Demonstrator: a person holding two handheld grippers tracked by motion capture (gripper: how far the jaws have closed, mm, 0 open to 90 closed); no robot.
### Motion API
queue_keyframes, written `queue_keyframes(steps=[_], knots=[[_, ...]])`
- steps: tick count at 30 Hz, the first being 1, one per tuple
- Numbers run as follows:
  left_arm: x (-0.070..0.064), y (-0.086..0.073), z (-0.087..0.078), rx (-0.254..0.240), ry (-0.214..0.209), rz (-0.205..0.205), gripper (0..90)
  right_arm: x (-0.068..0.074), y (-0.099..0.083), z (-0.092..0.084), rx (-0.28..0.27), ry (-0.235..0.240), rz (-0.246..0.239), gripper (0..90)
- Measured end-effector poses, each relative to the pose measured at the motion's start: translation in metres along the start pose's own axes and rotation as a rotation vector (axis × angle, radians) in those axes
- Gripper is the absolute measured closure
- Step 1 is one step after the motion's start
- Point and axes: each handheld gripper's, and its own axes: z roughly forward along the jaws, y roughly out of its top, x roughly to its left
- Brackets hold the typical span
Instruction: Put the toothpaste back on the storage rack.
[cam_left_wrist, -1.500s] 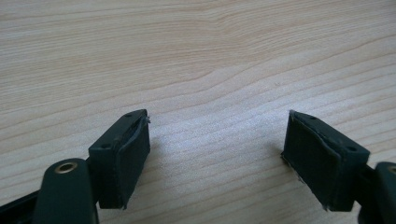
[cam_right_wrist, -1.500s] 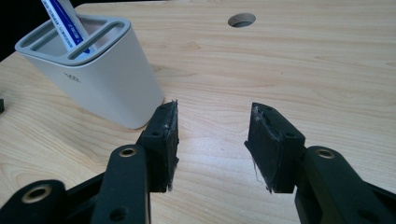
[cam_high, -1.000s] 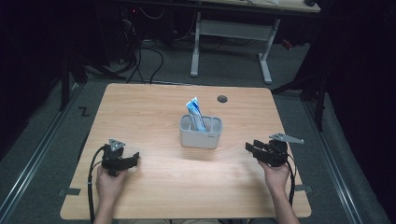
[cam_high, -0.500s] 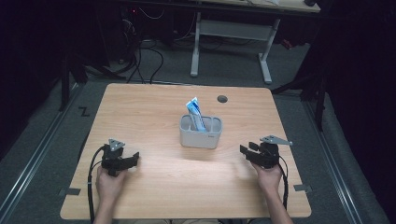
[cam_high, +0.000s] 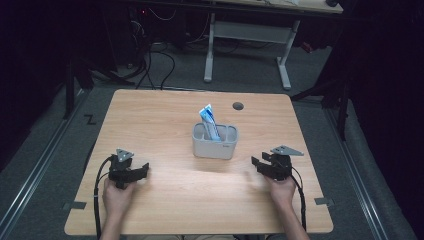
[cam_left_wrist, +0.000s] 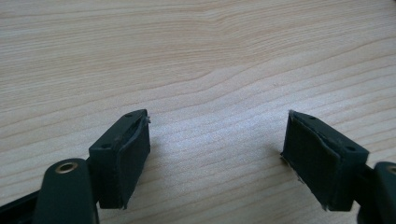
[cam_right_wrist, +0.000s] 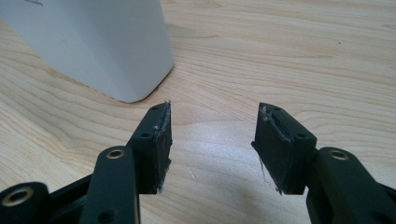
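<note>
White holder (cam_high: 215, 141) with a blue tube (cam_high: 210, 121) stands mid-table (cam_high: 160, 115), between the 2 grippers; right gripper (cam_high: 256, 165), jaws just opening and empty, near it; left gripper (cam_high: 144, 170) released, bare wood between its jaws

Lab: wooden table (cam_high: 165, 115), floor cables (cam_high: 150, 65)

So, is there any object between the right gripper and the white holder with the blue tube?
No, nothing visible. Only bare table lies between the right gripper and the white holder with the blue tube; its jaws are open and empty.
</note>
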Motion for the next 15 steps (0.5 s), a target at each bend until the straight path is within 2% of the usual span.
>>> queue_keyframes(steps=[5, 10, 15], knots=[[0.0, 0.0, 0.0, 0.0, 0.0, 0.0, 23.4, 0.005, -0.002, 0.009, 0.017, -0.015, -0.034, 45.1], [0.001, 0.0, 0.0, -0.006, -0.005, -0.013, 23.7, 0.007, -0.003, 0.015, 0.035, -0.029, -0.041, 45.0], [0.001, 0.0, 0.0, 0.002, -0.002, -0.001, 23.7, 0.01, -0.004, 0.019, 0.045, -0.04, -0.062, 44.9]])
